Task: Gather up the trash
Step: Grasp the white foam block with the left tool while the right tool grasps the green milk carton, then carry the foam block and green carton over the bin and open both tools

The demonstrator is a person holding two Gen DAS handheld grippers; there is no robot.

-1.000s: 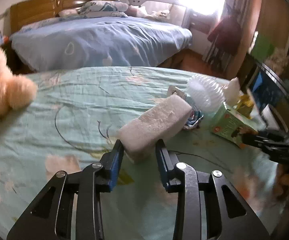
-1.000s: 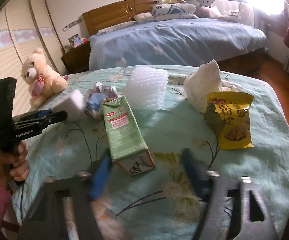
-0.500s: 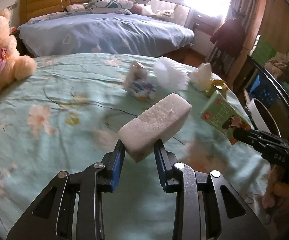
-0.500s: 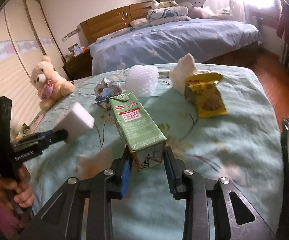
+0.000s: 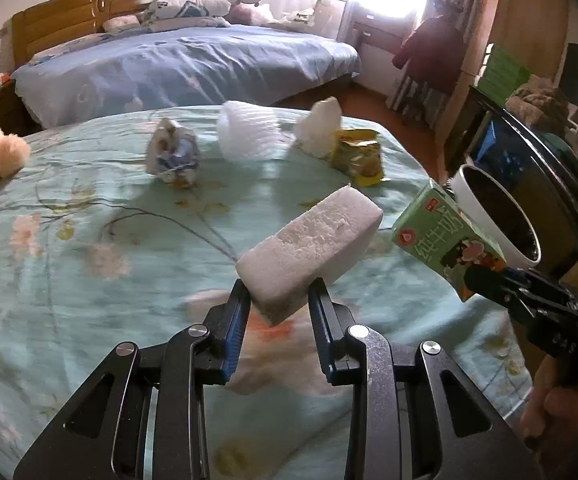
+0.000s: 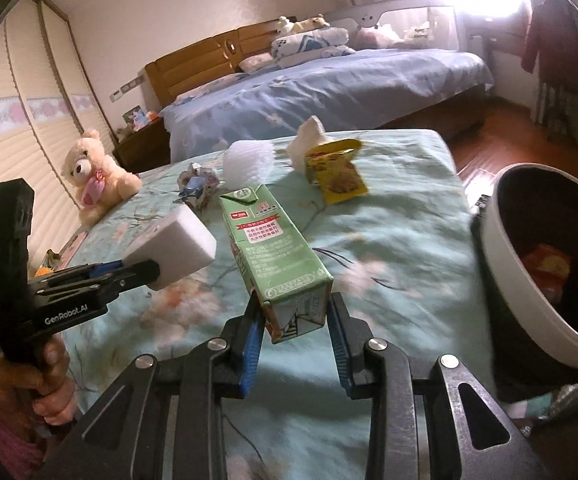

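Note:
My left gripper (image 5: 279,300) is shut on a white foam block (image 5: 313,240) and holds it above the bed cover. It also shows in the right wrist view (image 6: 151,274) with the foam block (image 6: 173,246). My right gripper (image 6: 295,312) is shut on a green milk carton (image 6: 275,256), lifted off the cover; the carton also shows in the left wrist view (image 5: 445,240). A white trash bin (image 6: 529,272) with a dark inside stands at the right, just off the bed edge, with red and orange trash in it.
On the green floral cover (image 6: 389,216) lie a crumpled wrapper (image 6: 199,188), white bubble wrap (image 6: 249,160), a white tissue (image 6: 309,140) and a yellow snack bag (image 6: 337,172). A teddy bear (image 6: 93,176) sits at the far left. A blue bed (image 6: 329,88) stands behind.
Both grippers have carried their loads to the right, toward the bin. The bin has come into full view in the right wrist view.

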